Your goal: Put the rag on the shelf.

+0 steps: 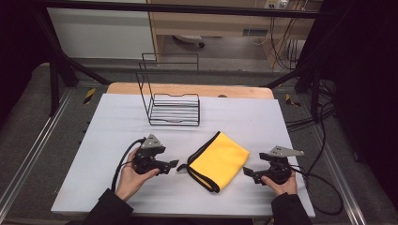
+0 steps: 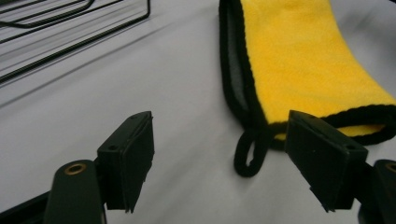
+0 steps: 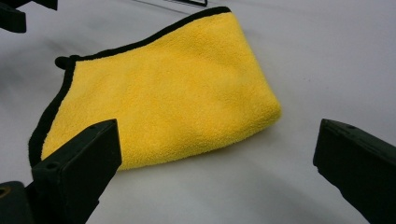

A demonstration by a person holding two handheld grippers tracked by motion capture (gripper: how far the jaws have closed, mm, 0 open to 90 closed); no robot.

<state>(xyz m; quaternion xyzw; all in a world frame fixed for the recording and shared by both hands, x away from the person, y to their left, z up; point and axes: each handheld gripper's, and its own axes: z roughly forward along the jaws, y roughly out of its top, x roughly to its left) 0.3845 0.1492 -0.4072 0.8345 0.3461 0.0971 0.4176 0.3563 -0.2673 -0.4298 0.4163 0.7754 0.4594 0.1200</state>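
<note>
The white table (image 1: 117,140) is carrying a wire rack (image 1: 173,110) at the back and a folded yellow cloth (image 1: 220,159) lying flat near the front, between both tools. The left gripper (image 1: 174,165) is gaping beside the cloth's black loop (image 2: 247,151), grasping nothing; the right gripper (image 1: 248,172) is standing released too. Pinching just the loop is probably risking the fold dragging open.

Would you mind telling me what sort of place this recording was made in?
Probably a lab recording station, not a home: a white-covered table inside a dark metal frame, cables trailing across grey floor matting, and staged props, a yellow cloth and wire rack.
</note>
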